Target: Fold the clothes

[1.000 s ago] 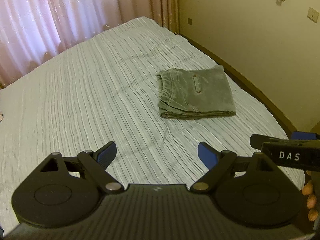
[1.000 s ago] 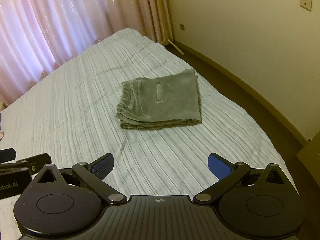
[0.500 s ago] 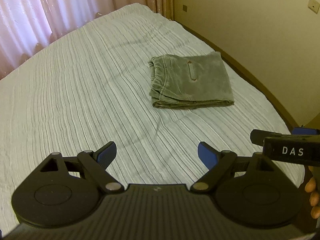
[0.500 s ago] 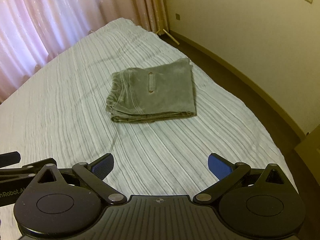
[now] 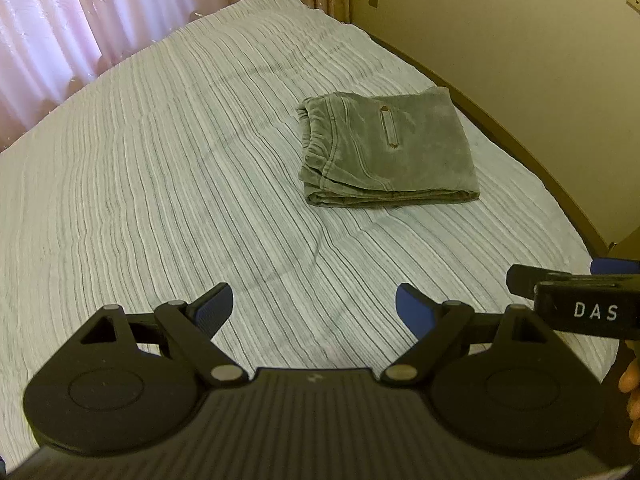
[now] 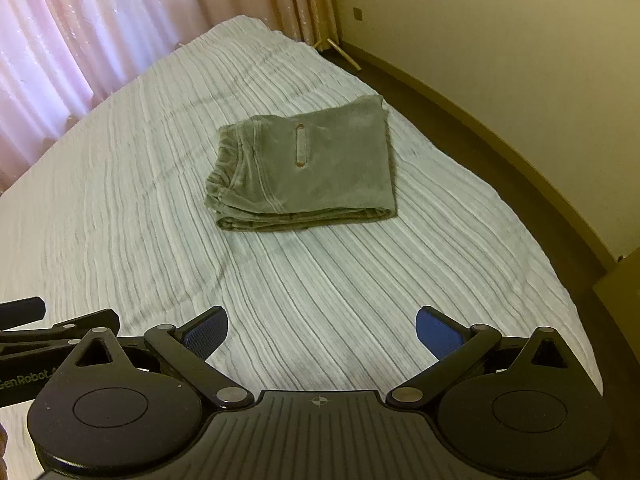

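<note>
A folded grey-green garment (image 5: pixel 384 152) lies flat on the striped bed cover (image 5: pixel 160 184), right of the middle; it also shows in the right wrist view (image 6: pixel 304 168). My left gripper (image 5: pixel 314 308) is open and empty, held above the near part of the bed, well short of the garment. My right gripper (image 6: pixel 322 330) is open and empty, also above the near part of the bed. The right gripper's side shows at the right edge of the left wrist view (image 5: pixel 576 300).
Pink curtains (image 5: pixel 80 20) hang behind the bed's far side. A cream wall (image 5: pixel 520 40) with a brown skirting runs along the right, with a strip of dark floor (image 6: pixel 500 160) between it and the bed. A brown furniture corner (image 6: pixel 624 280) stands at right.
Both grippers have tilted or moved a little forward, so the garment sits lower and larger in each view. The jaws stayed open. The garment has not moved.
</note>
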Demonstrator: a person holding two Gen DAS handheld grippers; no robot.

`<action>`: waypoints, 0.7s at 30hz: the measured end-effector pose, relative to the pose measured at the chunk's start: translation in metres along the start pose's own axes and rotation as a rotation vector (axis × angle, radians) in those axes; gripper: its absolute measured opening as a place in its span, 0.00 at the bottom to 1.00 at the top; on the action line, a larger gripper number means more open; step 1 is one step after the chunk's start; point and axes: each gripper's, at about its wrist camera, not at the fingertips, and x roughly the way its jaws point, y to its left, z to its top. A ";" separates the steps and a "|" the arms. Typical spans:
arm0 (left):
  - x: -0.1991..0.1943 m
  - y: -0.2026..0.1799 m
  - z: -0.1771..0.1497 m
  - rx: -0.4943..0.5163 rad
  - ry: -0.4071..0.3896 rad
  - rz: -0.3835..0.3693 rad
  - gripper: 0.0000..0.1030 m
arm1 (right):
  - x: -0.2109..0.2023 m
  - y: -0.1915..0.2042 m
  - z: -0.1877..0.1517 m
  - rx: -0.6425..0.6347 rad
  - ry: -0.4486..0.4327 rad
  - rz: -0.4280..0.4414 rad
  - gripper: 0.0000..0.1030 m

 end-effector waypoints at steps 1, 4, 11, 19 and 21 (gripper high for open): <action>0.002 -0.001 0.001 0.001 0.003 -0.001 0.84 | 0.001 -0.001 0.001 0.001 0.003 -0.001 0.99; 0.008 -0.004 0.004 0.005 0.010 -0.002 0.84 | 0.005 -0.003 0.002 0.002 0.011 -0.005 0.99; 0.019 -0.009 0.012 0.013 0.017 -0.007 0.84 | 0.013 -0.009 0.008 0.009 0.025 -0.011 0.99; 0.028 -0.011 0.020 0.015 0.020 -0.017 0.84 | 0.021 -0.014 0.014 0.016 0.032 -0.021 0.99; 0.031 -0.012 0.022 0.016 0.022 -0.020 0.84 | 0.022 -0.013 0.015 0.015 0.034 -0.022 0.99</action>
